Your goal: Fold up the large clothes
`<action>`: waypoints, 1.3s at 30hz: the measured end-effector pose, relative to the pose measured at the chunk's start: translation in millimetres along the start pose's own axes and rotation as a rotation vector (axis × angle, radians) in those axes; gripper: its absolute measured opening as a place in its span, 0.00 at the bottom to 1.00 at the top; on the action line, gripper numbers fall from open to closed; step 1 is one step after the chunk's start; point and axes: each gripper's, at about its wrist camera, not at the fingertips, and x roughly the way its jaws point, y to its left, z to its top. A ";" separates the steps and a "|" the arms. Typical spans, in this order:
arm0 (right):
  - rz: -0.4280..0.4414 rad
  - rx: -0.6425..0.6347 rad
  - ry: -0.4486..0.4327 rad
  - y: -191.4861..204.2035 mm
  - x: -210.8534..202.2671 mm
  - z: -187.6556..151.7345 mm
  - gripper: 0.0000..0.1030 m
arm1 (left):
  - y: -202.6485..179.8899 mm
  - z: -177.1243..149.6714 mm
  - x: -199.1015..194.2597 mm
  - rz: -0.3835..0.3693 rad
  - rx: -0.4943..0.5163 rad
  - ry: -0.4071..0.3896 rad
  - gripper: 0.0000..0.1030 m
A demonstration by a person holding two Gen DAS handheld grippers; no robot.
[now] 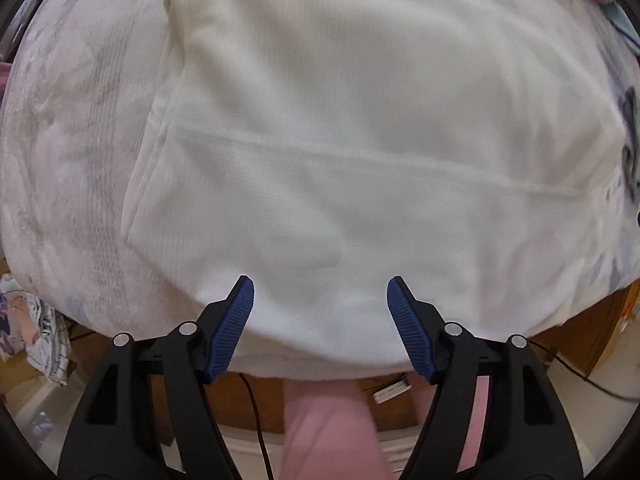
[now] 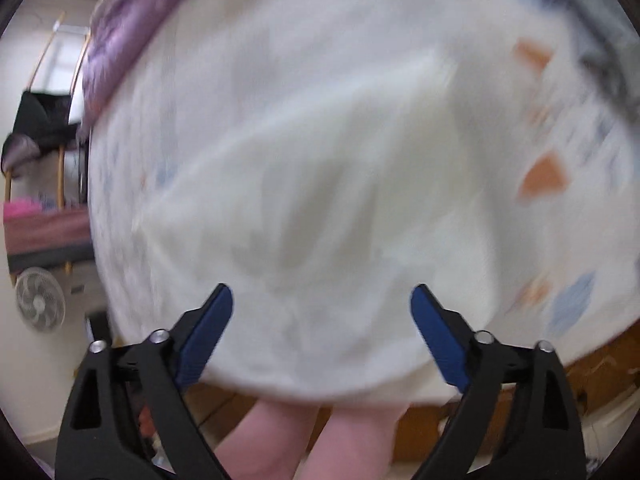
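Note:
A large white knit garment (image 1: 340, 128) lies spread flat on a bed, folded into a broad rectangle with a seam line across its middle. My left gripper (image 1: 320, 292) is open and empty, its blue pads over the garment's near edge. In the right wrist view the same garment (image 2: 320, 184) is blurred by motion and lies on the bed. My right gripper (image 2: 322, 300) is open and empty above the garment's near edge.
The bed has a pale patterned sheet (image 1: 72, 140) with orange and blue marks (image 2: 544, 176). A purple cloth (image 2: 120, 40) lies at the bed's far corner. A wooden bed frame (image 1: 580, 332), a fan (image 2: 40, 300) and my pink-clad legs (image 1: 332, 432) are below.

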 end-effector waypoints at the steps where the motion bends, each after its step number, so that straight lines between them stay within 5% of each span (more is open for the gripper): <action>1: 0.002 0.002 -0.020 -5.4 -0.9 10.0 0.87 | -0.4 10.1 -5.7 -0.008 -0.005 -0.009 0.68; 4: -0.011 0.075 -0.037 -35.2 8.0 42.6 0.87 | -21.9 25.3 -17.2 -0.036 -0.002 -0.038 0.69; 9: 0.102 0.102 0.001 -60.2 35.9 84.8 0.87 | -46.3 57.5 -30.2 0.011 0.032 -0.077 0.72; 14: 0.149 0.037 0.065 -77.5 47.6 111.9 0.87 | -37.0 51.4 -30.0 0.064 0.003 -0.089 0.72; 18: 0.122 -0.007 0.065 -79.0 68.2 125.3 0.87 | -27.6 81.7 -32.6 0.083 -0.047 -0.085 0.79; 21: 0.200 0.021 0.049 -89.8 76.2 130.0 0.91 | -23.6 89.9 -32.6 0.088 -0.076 -0.081 0.79; 25: 0.305 -0.016 0.048 -98.1 81.1 123.3 0.94 | -14.5 98.2 -32.1 0.131 -0.109 -0.083 0.84; 28: 0.579 0.090 0.232 -109.7 108.6 100.7 0.92 | 0.3 104.3 -33.5 0.115 -0.153 -0.067 0.84; 30: 0.526 0.010 0.296 -101.4 122.2 81.6 0.92 | 6.0 105.2 -30.6 0.130 -0.163 -0.051 0.84; 33: 0.472 -0.138 0.217 -88.7 111.8 58.6 0.92 | 11.2 105.0 -31.3 0.104 -0.181 -0.037 0.84; 37: 0.544 -0.055 0.230 -106.6 112.0 30.1 0.92 | 17.1 104.4 -25.6 0.092 -0.170 -0.042 0.84; 39: 0.541 -0.007 0.218 -112.9 110.1 14.3 0.91 | 12.3 104.2 -28.4 0.027 -0.159 -0.070 0.84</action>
